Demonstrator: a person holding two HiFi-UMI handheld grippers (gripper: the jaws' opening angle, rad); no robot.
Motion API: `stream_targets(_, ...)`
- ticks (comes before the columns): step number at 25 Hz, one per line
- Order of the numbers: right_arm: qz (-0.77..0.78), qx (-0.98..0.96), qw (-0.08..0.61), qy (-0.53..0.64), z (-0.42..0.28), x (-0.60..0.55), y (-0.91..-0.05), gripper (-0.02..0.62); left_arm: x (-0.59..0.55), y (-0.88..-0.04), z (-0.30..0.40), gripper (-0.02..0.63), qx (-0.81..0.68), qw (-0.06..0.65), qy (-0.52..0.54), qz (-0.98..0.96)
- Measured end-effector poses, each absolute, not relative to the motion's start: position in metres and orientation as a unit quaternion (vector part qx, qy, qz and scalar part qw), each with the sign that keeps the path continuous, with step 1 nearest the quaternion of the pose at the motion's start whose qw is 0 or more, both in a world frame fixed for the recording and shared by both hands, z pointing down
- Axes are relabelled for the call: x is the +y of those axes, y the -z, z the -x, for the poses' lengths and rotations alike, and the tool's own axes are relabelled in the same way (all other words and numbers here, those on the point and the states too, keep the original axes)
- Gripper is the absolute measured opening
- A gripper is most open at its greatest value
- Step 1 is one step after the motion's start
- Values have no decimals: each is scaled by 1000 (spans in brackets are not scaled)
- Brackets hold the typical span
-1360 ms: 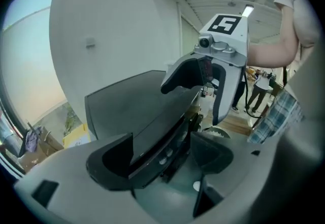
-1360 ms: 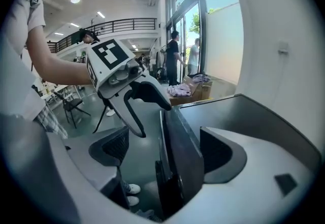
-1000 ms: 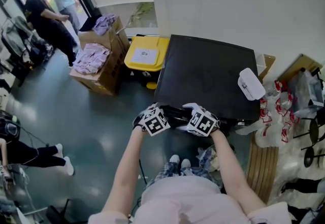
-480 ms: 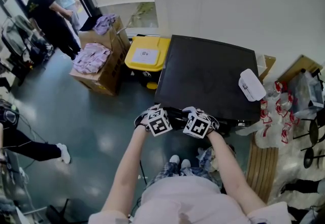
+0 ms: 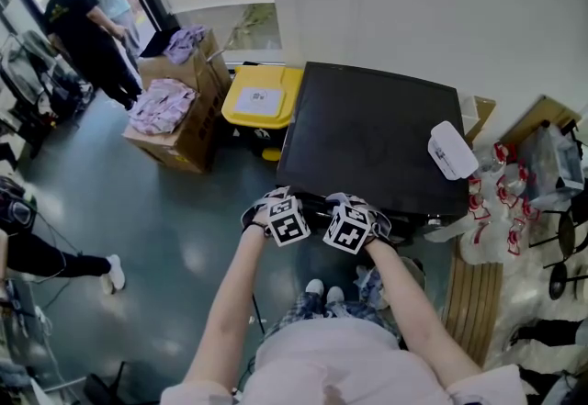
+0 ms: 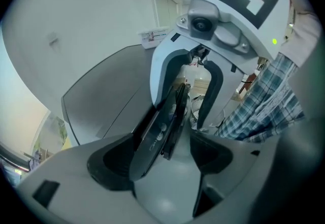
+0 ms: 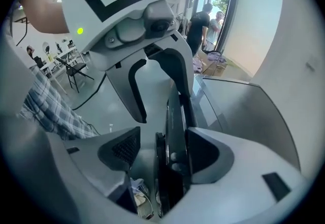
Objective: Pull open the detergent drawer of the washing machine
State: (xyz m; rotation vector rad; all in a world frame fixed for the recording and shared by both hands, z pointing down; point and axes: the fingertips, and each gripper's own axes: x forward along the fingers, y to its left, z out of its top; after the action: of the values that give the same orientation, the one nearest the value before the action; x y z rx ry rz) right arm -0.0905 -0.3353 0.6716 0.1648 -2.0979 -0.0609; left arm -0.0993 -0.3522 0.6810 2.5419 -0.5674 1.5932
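We had the black detergent drawer front, on the glossy black washing machine's front top edge, between the right gripper's jaws. They'd just been closing but weren't pinching it yet. The left gripper sat spread just beside.

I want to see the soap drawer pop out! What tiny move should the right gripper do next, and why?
Probably finish squeezing before pulling. The right gripper has just been closing its jaws around the washing machine's dark front panel, but one pad shows a gap beside it.
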Motion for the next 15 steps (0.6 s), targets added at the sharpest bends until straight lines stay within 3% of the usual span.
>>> stream_targets(4,-81,-859,502,46,88,-342,-671,255,-353,-681,100,344,-185,26,-535,-824)
stream_targets(15,-124,-839,522,86,88,-354,-675,144,-365,-684,106,215,-213,-26,-558,-802)
